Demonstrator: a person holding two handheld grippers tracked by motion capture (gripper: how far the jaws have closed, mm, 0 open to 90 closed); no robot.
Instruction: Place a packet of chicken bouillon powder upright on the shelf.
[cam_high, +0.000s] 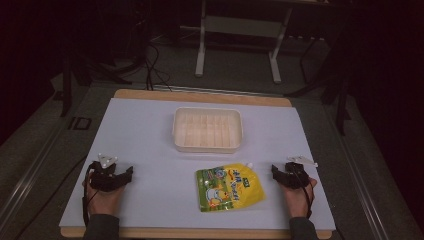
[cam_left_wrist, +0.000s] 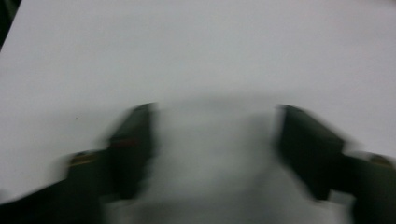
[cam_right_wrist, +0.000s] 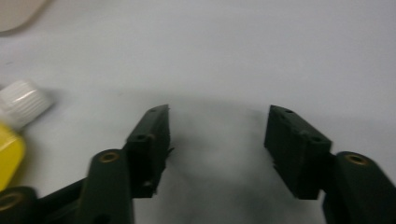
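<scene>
Pouch lies flat, long axis running near-left to far-right, white cap pointing far-right; both grippers' jaws wide open, empty.

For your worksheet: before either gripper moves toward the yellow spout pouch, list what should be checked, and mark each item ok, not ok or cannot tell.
1. Right gripper jaws open, nothing between them: ok.
2. Left gripper jaws open and empty: ok, though that view is blurred.
3. Yellow spout pouch lies flat on the table, untouched: ok.
4. White cap on the pouch's spout: on; tightness cannot tell.
5. Cream tray empty and free to receive: ok.
6. Bare table between right gripper and pouch: ok.
</scene>
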